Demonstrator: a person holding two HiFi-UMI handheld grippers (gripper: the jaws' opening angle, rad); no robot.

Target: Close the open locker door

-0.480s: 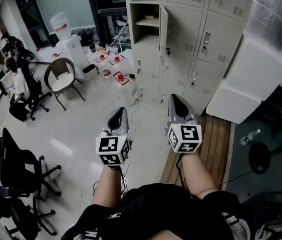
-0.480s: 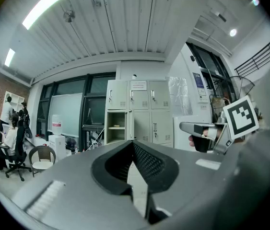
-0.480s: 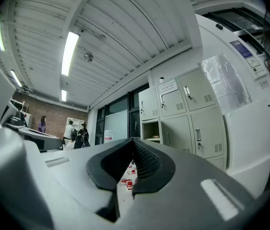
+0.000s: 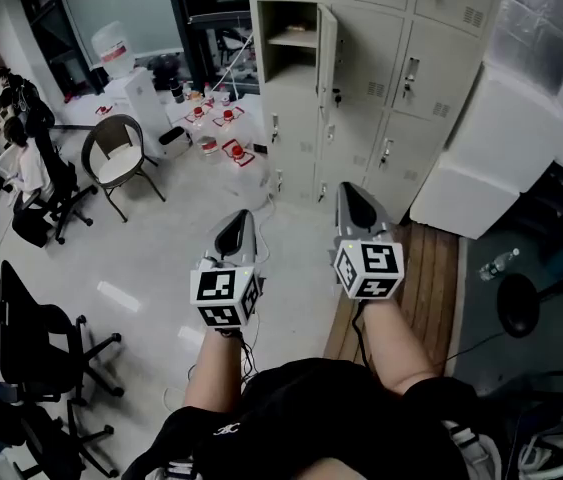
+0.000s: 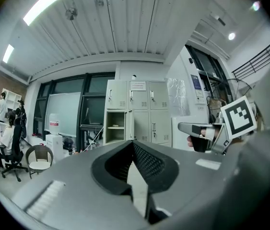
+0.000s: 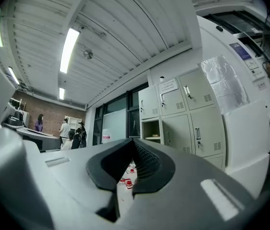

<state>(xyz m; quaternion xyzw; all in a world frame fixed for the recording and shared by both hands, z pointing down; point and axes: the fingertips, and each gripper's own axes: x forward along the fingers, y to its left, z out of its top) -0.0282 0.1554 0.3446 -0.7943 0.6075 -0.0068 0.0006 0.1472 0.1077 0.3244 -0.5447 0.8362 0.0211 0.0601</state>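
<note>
The left gripper [image 4: 239, 220] is closed on nothing, over the floor and well short of the lockers [image 4: 401, 88]. Ahead, the door [image 4: 327, 53] juts out edge-on beside its open compartment [image 4: 291, 43], apparently hinged at its right. It looks like thin sheet metal, so probably light, stiff and free-swinging. A push on its outer face near the free edge should do, no grasp needed. The right gripper [image 4: 351, 193] is closed and empty too.

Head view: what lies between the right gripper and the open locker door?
Only bare floor, in the head view, from right gripper to open locker door.
</note>
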